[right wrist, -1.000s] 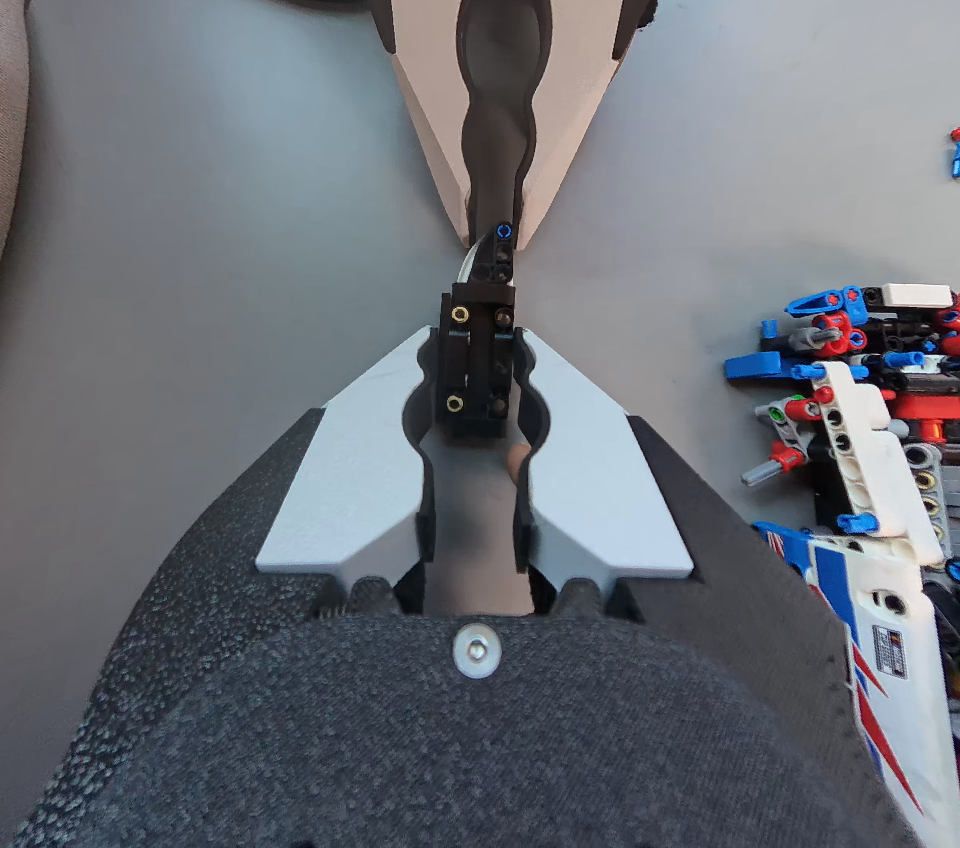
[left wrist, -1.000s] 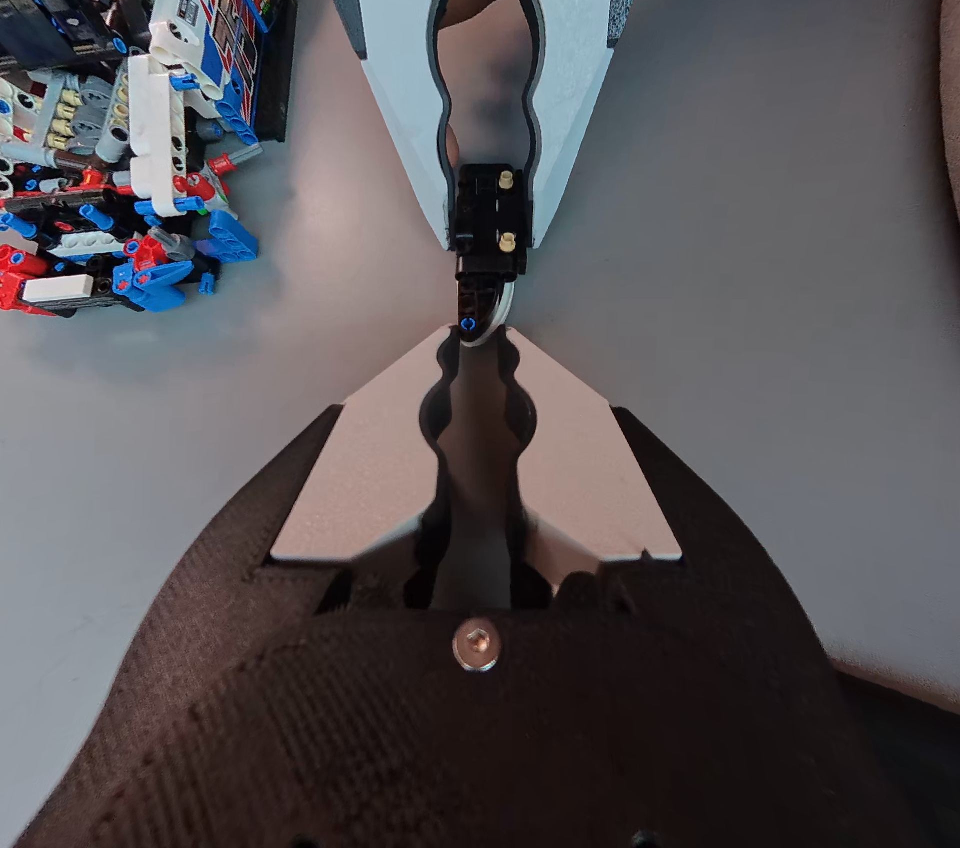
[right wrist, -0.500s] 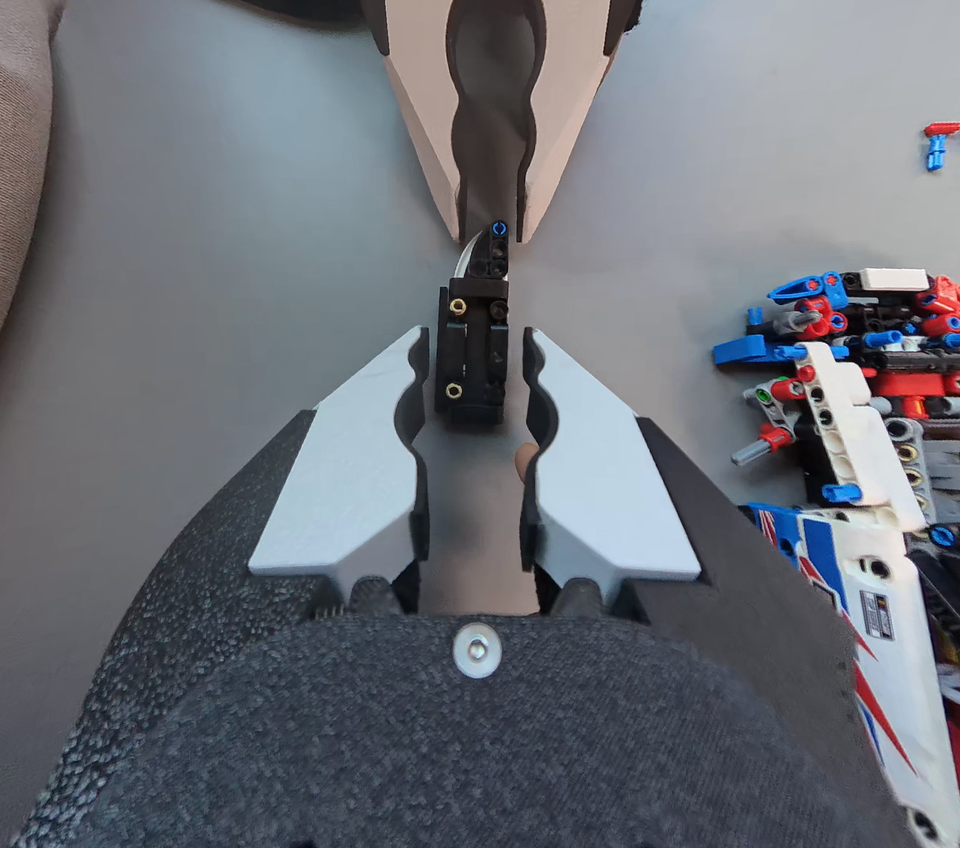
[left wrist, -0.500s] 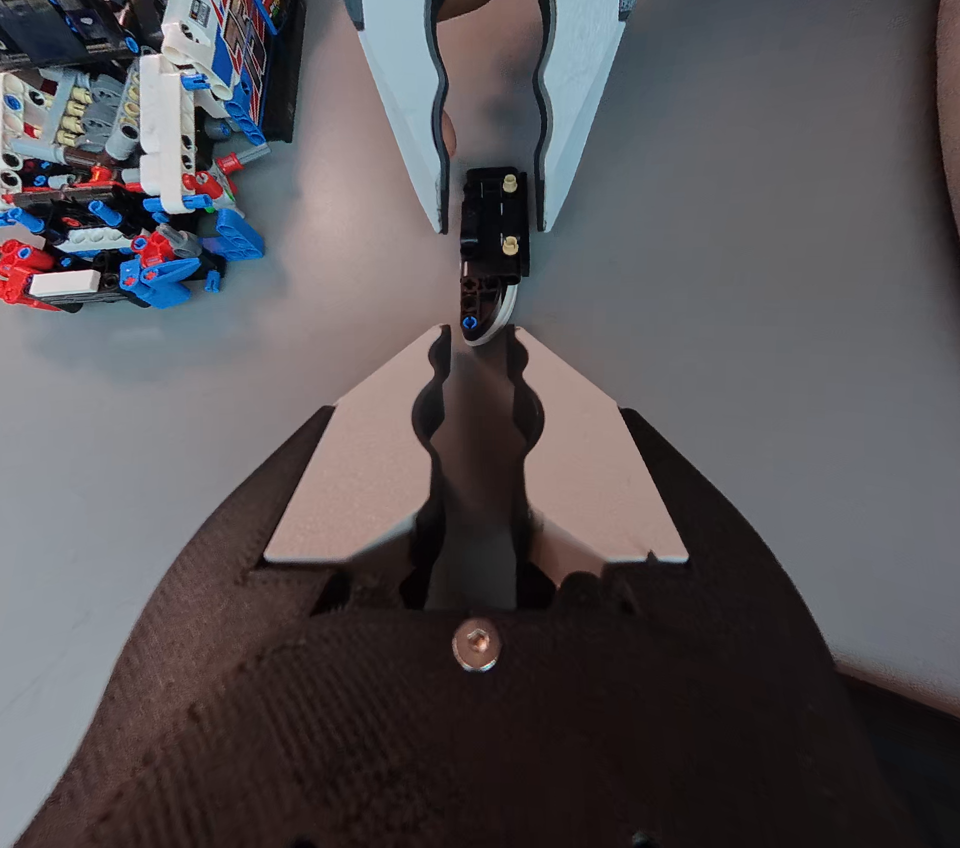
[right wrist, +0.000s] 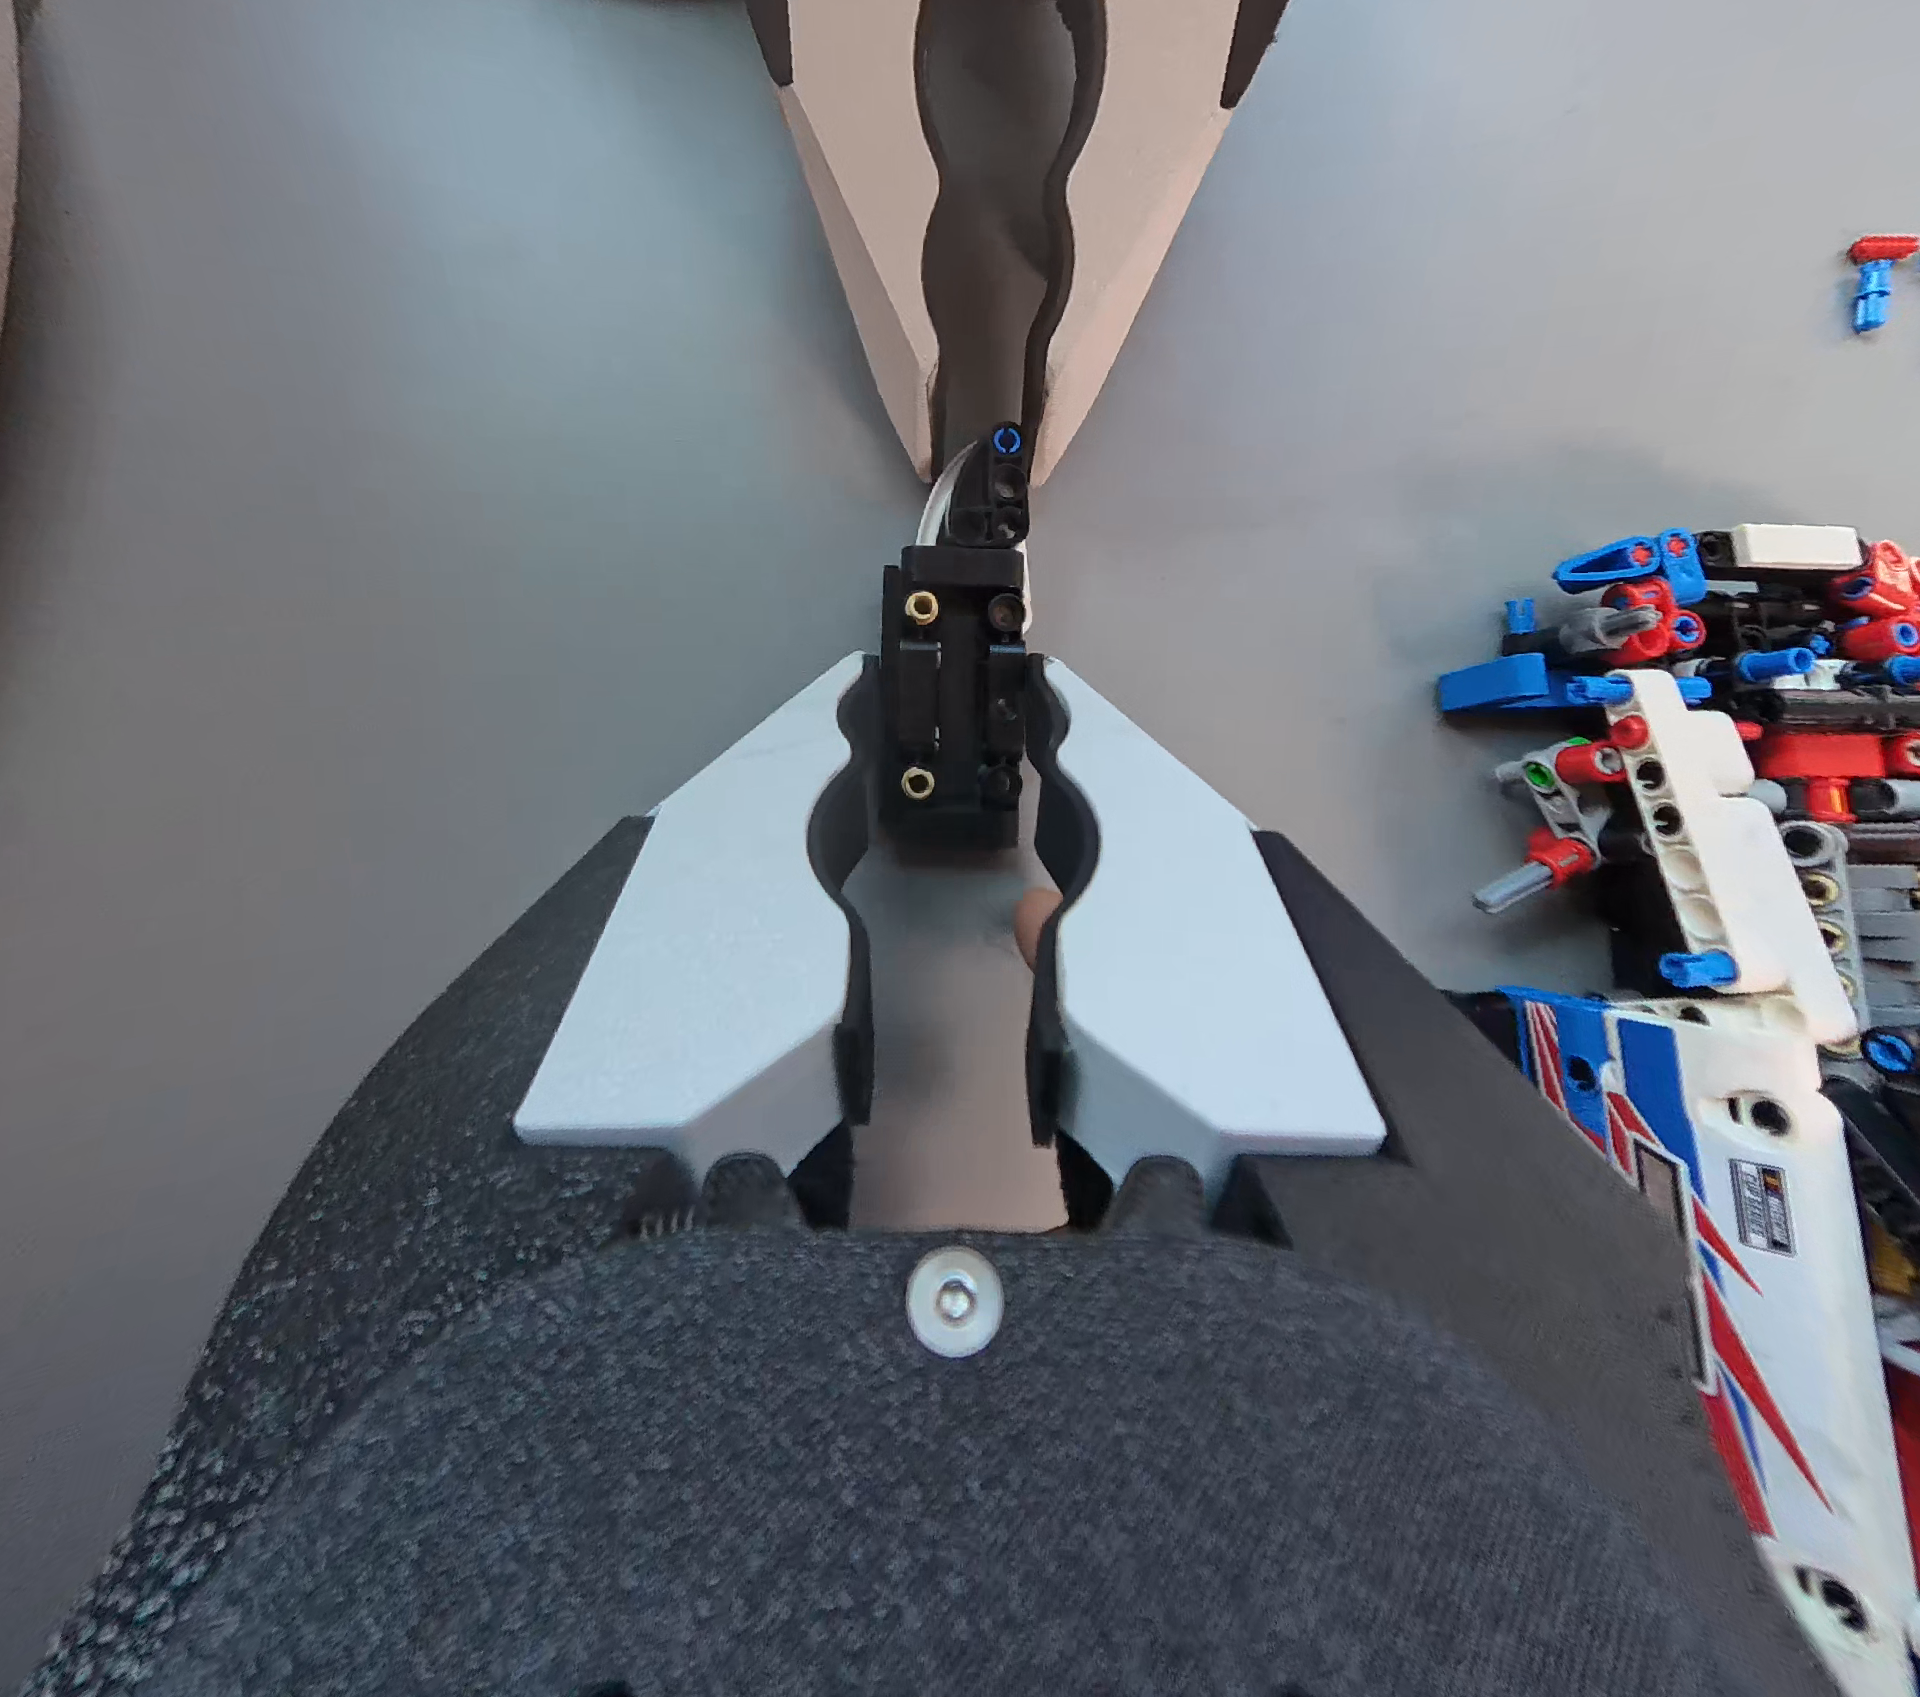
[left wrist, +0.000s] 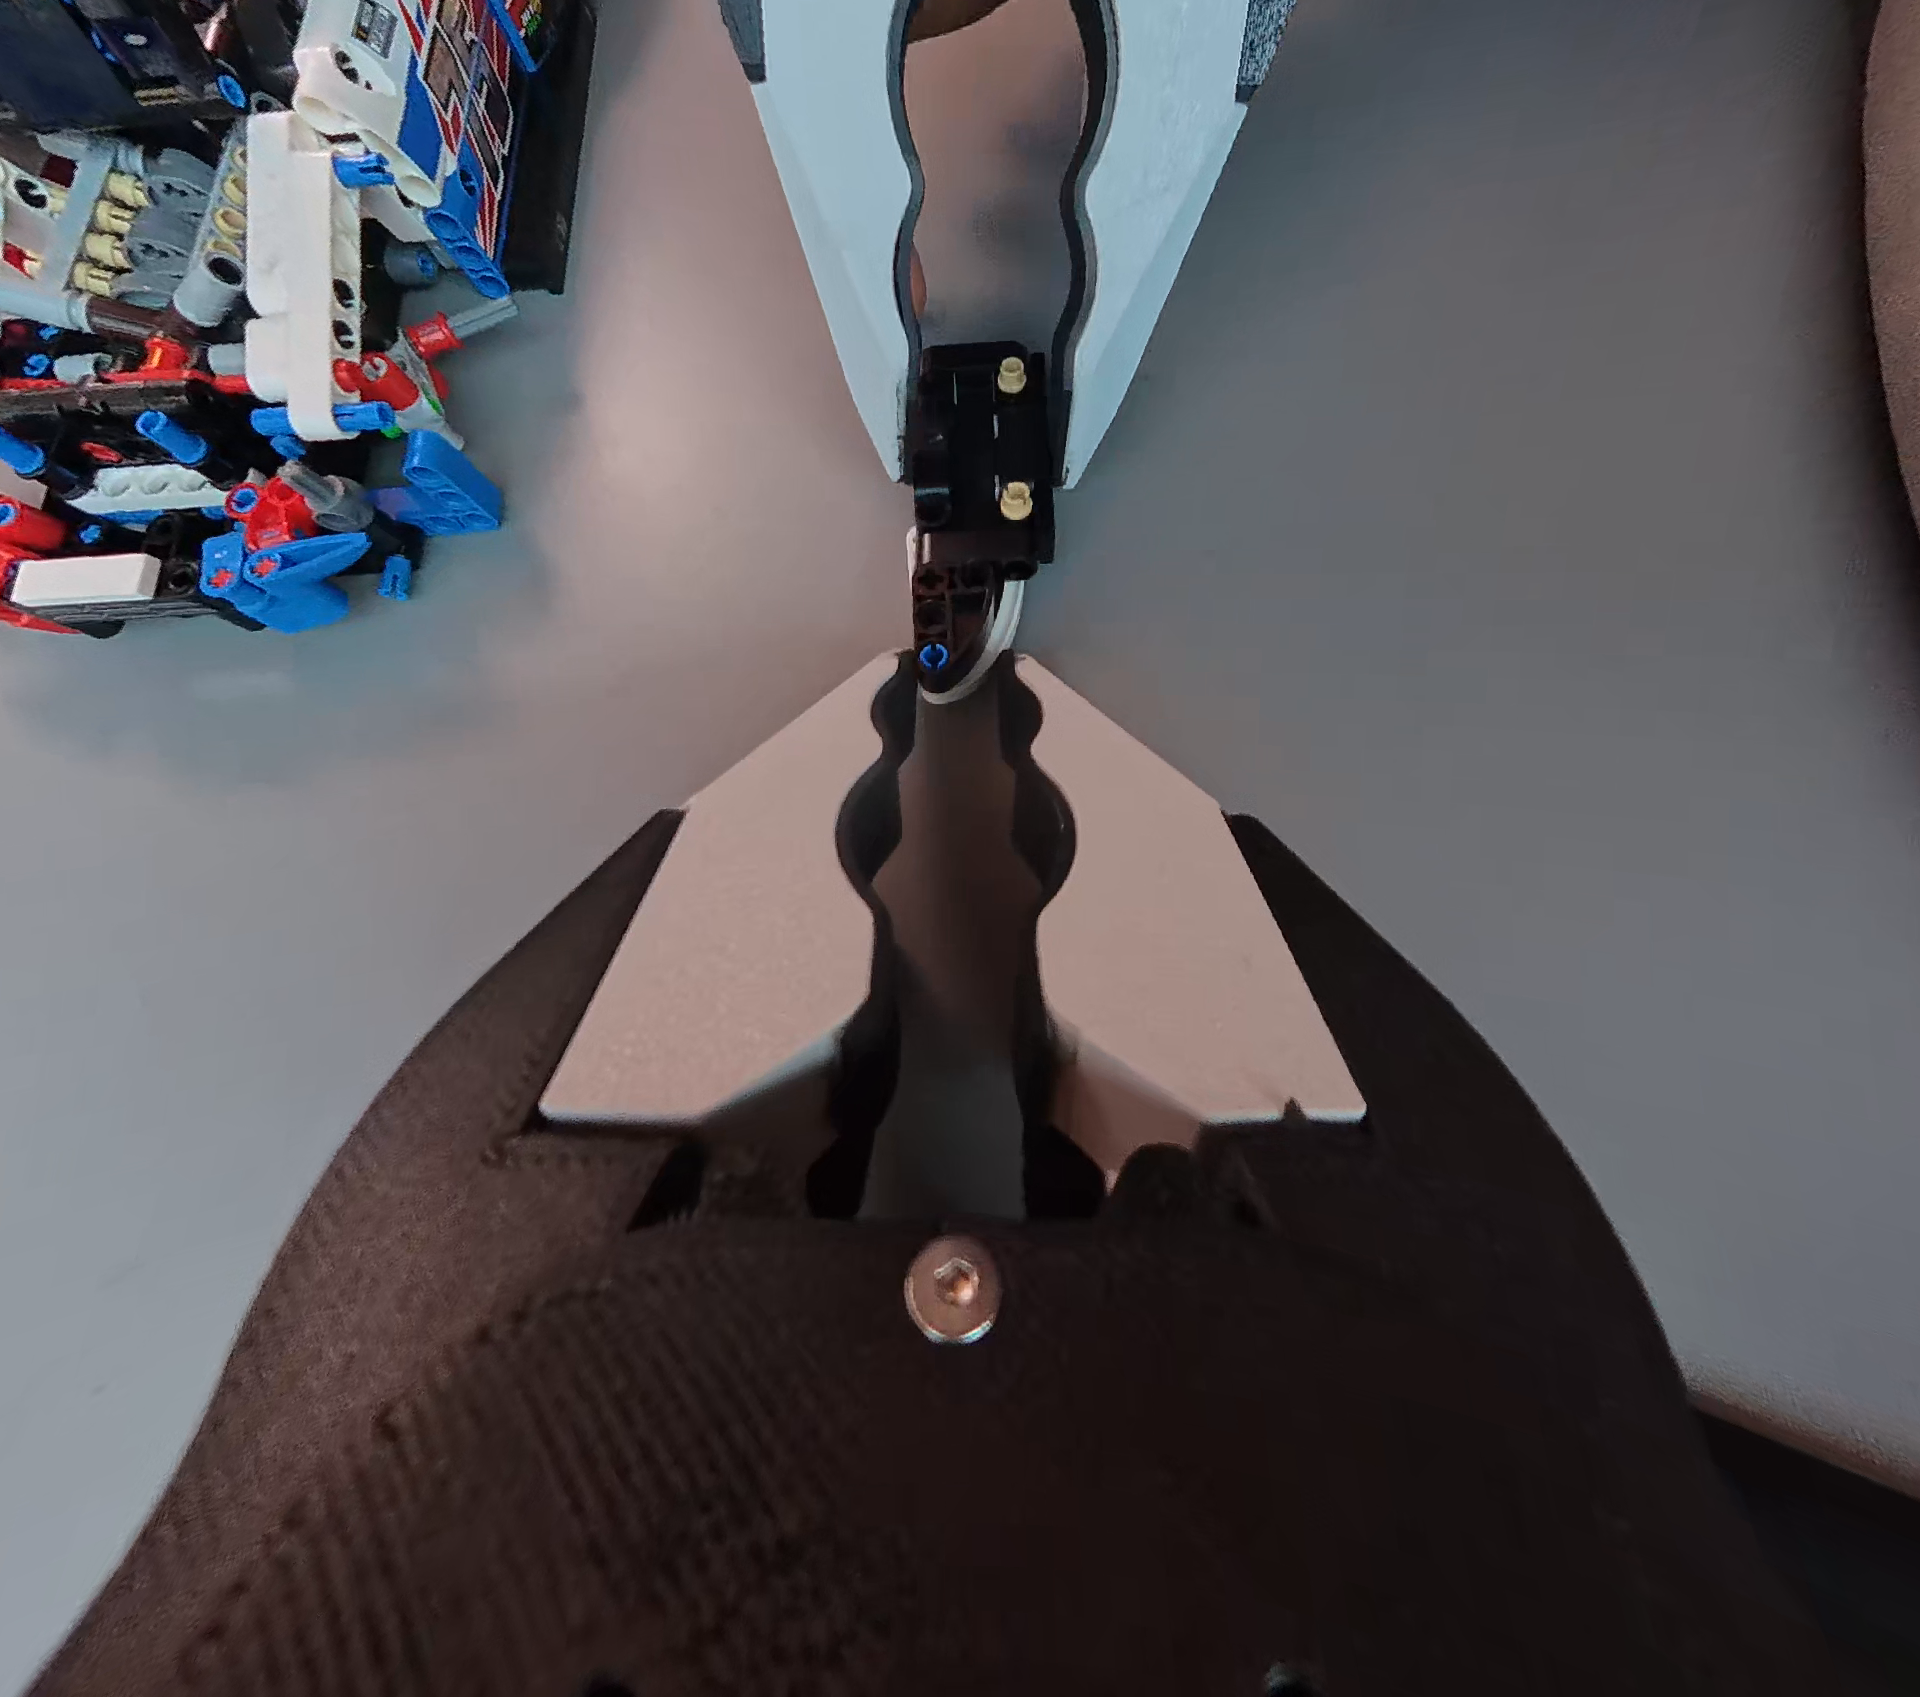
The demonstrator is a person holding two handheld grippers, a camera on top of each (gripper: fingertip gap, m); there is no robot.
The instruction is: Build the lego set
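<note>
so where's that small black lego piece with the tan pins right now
The black lego piece sits mid-frame in both wrist views, held between the two grippers above the grey table: the right gripper's jaws grip its body, the left gripper's its tip.

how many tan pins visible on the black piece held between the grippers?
2 in each view. On the black piece, left wrist view: one farther from the camera, one nearer. Right wrist view shows two tan-ringed holes, probably the same pins. Others may be hidden.

Printed stickers are present on the white panel (right wrist: 1756,1232) of the lego model (right wrist: 1704,774), right of the right gripper (right wrist: 951,681); wording not given.
</note>
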